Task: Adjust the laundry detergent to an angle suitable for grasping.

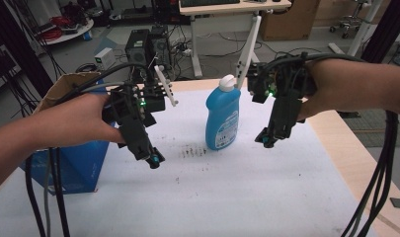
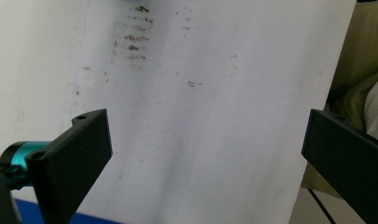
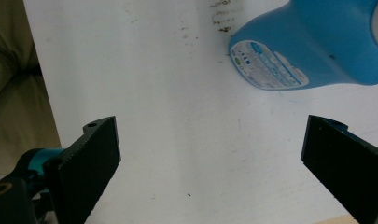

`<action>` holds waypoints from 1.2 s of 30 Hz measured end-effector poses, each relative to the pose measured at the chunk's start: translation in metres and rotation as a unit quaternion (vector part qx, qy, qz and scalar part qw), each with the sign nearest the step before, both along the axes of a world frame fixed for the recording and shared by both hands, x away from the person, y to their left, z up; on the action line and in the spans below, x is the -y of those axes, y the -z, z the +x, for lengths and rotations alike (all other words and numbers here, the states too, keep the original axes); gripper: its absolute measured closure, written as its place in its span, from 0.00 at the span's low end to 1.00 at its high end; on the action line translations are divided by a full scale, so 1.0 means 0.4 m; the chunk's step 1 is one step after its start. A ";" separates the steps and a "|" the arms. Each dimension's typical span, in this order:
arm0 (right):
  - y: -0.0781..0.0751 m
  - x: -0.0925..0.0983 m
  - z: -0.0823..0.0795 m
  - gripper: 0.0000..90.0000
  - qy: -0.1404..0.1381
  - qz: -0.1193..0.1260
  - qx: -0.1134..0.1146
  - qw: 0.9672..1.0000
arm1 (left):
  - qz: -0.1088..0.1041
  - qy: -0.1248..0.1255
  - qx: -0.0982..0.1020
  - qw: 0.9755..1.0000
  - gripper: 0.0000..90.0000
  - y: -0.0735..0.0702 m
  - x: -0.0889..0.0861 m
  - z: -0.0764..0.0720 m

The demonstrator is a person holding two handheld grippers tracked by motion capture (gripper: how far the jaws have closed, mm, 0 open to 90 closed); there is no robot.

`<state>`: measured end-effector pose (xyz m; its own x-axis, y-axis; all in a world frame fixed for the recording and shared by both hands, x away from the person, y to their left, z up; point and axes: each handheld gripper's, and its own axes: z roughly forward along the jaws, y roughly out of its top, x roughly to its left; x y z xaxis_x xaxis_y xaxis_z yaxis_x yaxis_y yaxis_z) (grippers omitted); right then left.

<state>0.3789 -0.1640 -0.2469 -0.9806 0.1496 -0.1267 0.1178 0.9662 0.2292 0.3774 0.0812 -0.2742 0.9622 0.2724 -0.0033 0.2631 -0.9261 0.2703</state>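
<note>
A blue bottle (image 1: 222, 117) with a white cap stands upright on the white table cover (image 1: 247, 192), near the table's middle back. The same bottle (image 3: 312, 46) fills the upper right of the right gripper view. My left gripper (image 1: 150, 157) hovers over the cover to the bottle's left, held by a hand; its jaws stand wide apart with nothing between them (image 2: 205, 154). My right gripper (image 1: 267, 138) hangs just right of the bottle, pointing down, also wide open and empty (image 3: 210, 158).
Dark smudges (image 1: 193, 151) mark the cover beside the bottle's base. A blue box (image 1: 76, 165) with a cardboard flap stands at the table's left edge. Bare wood (image 1: 358, 163) runs along the right side. Cables trail from both grippers.
</note>
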 end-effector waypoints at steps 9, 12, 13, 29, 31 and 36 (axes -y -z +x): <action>0.032 0.030 -0.014 0.04 0.008 0.003 -0.004 1.000 | -0.019 -0.039 0.002 0.999 0.02 -0.013 0.004 0.021; 0.044 0.041 -0.018 0.04 0.006 0.006 -0.004 1.000 | -0.026 -0.047 0.005 0.999 0.02 -0.019 0.002 0.028; 0.047 0.044 -0.021 0.04 0.009 0.006 -0.006 1.000 | -0.027 -0.051 0.005 0.998 0.02 -0.021 0.000 0.032; 0.086 0.086 -0.047 0.04 0.026 0.013 -0.006 1.000 | -0.064 -0.113 0.030 0.991 0.02 -0.047 0.008 0.067; 0.089 0.089 -0.050 0.04 0.025 0.013 -0.005 1.000 | -0.071 -0.117 0.034 0.990 0.02 -0.052 0.015 0.073; 0.094 0.093 -0.056 0.04 0.029 0.022 -0.010 0.999 | -0.078 -0.115 0.039 0.989 0.02 -0.053 0.027 0.079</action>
<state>0.3566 -0.2014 -0.2845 -0.9726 0.2104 -0.0992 0.1774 0.9468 0.2686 0.4090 0.0702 -0.2528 0.8733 0.4871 0.0093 0.4357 -0.7894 0.4325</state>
